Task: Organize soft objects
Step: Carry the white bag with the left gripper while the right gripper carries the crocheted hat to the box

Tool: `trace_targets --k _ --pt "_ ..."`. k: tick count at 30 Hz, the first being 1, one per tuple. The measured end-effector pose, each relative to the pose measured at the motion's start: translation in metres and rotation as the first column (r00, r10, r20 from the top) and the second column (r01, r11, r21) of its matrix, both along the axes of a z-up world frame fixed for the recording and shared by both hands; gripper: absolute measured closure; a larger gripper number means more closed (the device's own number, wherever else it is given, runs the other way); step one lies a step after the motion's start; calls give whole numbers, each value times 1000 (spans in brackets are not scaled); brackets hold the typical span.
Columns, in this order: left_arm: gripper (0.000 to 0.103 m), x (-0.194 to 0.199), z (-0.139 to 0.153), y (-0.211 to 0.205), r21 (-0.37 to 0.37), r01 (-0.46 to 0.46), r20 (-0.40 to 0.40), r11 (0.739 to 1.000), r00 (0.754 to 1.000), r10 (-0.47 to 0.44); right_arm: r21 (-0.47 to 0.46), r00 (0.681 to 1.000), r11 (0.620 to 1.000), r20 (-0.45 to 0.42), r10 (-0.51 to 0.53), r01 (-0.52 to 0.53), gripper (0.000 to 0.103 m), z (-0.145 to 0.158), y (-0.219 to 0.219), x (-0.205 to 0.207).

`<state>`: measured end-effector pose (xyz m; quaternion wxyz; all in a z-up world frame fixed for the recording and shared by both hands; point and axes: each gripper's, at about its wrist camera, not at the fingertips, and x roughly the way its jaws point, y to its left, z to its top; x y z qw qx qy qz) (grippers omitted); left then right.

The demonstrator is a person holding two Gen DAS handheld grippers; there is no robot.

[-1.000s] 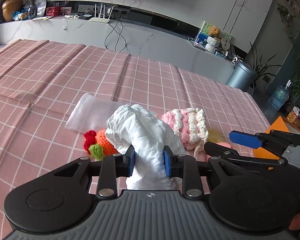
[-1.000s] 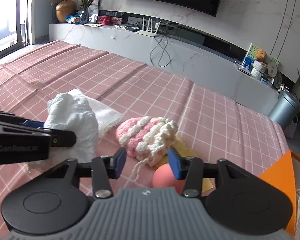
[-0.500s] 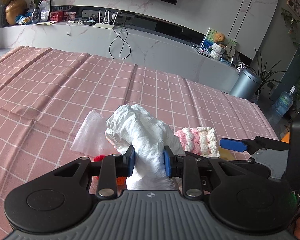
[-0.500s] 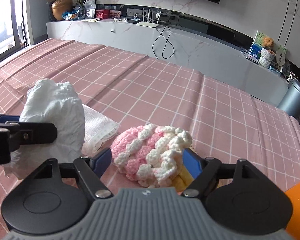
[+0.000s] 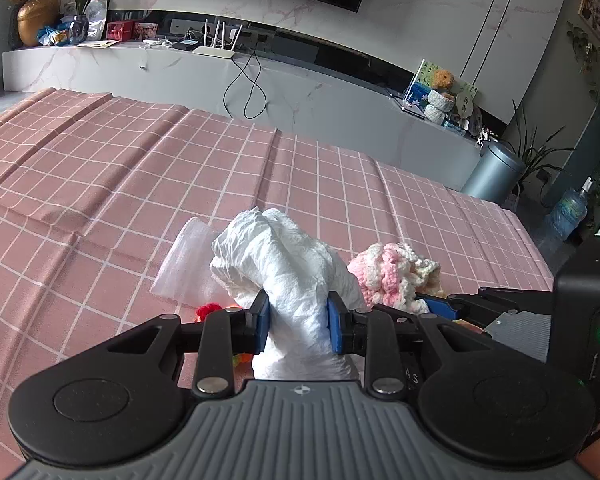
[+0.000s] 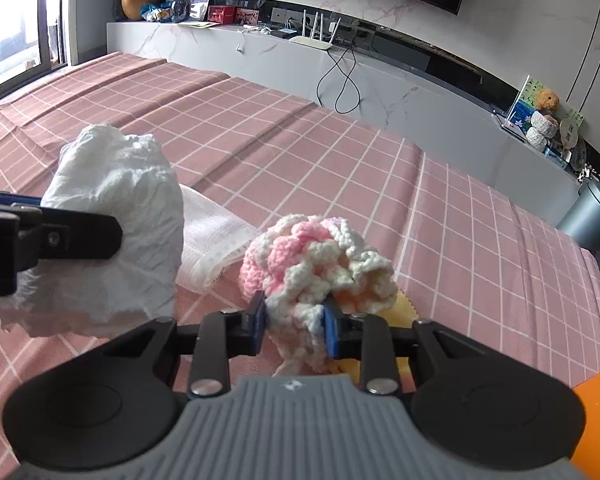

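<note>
My left gripper is shut on a crumpled white cloth, held up over the pink checked tablecloth. The same white cloth shows at the left of the right wrist view, with the left gripper's finger across it. My right gripper is closing on a pink and white crocheted pouch; its blue pads press into the yarn. The pouch also appears just right of the cloth in the left wrist view. A red and orange crocheted toy peeks out under the left fingers.
A flat white mesh bag lies on the tablecloth between cloth and pouch. A yellow cloth lies under the pouch. An orange box edge stands at the lower right. A low marble TV bench runs beyond the table.
The right gripper moved forward over the crocheted pouch, spread wide, then closed on it. The peach ball seen before is now hidden. The left gripper kept its hold on the white cloth.
</note>
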<state>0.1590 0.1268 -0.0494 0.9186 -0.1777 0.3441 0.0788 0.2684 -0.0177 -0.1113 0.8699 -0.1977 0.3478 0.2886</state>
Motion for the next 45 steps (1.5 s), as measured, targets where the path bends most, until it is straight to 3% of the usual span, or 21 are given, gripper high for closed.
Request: trace_targets --k 6,14,26,38,45 --pt "71 -10 14 1 -1 -10 37 1000 999 10 65 999 998 53 9 -12 75 35 -13 -25" --pt "71 -30 33 -5 -1 -3 75 1000 997 3 163 995 986 75 -59 47 75 75 -54 -63" --pt "71 -57 62 -47 26 95 145 995 984 -98 277 975 943 71 -212 185 75 111 -145 -124" --pt "71 -60 73 -114 9 293 172 956 942 -290 306 924 892 82 -373 333 75 123 -231 -166" --pt "71 -47 78 -168 10 427 183 904 888 -422 279 898 882 114 -424 381 75 126 -275 -179"
